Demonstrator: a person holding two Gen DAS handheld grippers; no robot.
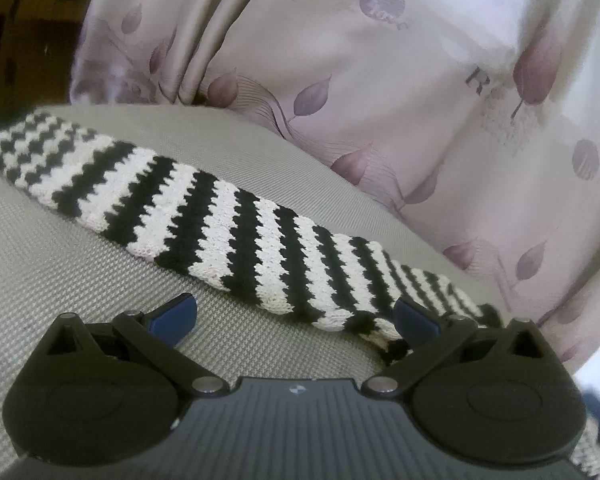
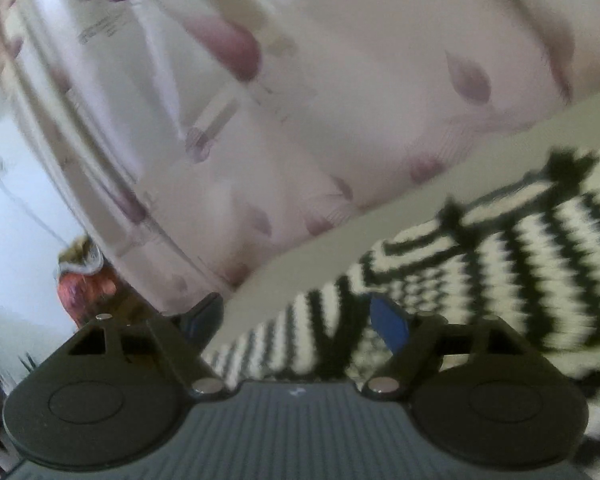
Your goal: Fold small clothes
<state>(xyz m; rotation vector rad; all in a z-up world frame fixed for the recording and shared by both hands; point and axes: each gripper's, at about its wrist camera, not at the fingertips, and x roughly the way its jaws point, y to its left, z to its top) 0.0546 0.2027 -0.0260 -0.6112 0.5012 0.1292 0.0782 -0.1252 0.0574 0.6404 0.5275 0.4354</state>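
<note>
- Left gripper (image 1: 296, 316): blue-tipped jaws wide apart, low over black-and-white zigzag knit garment (image 1: 220, 224) on grey woven surface (image 1: 60, 280).
- Right gripper (image 2: 300, 320): jaws apart too, nothing between, view blurry; pink leaf-print curtain (image 2: 300, 100) behind.

A large grey letter "R" is printed on the leaf-patterned curtain (image 1: 380, 92), ahead and right of the left gripper (image 1: 296, 316); the curtain's other print is illegible.

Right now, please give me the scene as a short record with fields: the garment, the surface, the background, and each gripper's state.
garment: black-and-white striped knit garment, lying flat
surface: grey woven surface
background: pale curtain with a leaf print, behind the surface
left gripper: open, holding nothing, low at the garment's near edge
right gripper: open, holding nothing, over the garment; this view is blurred
</note>
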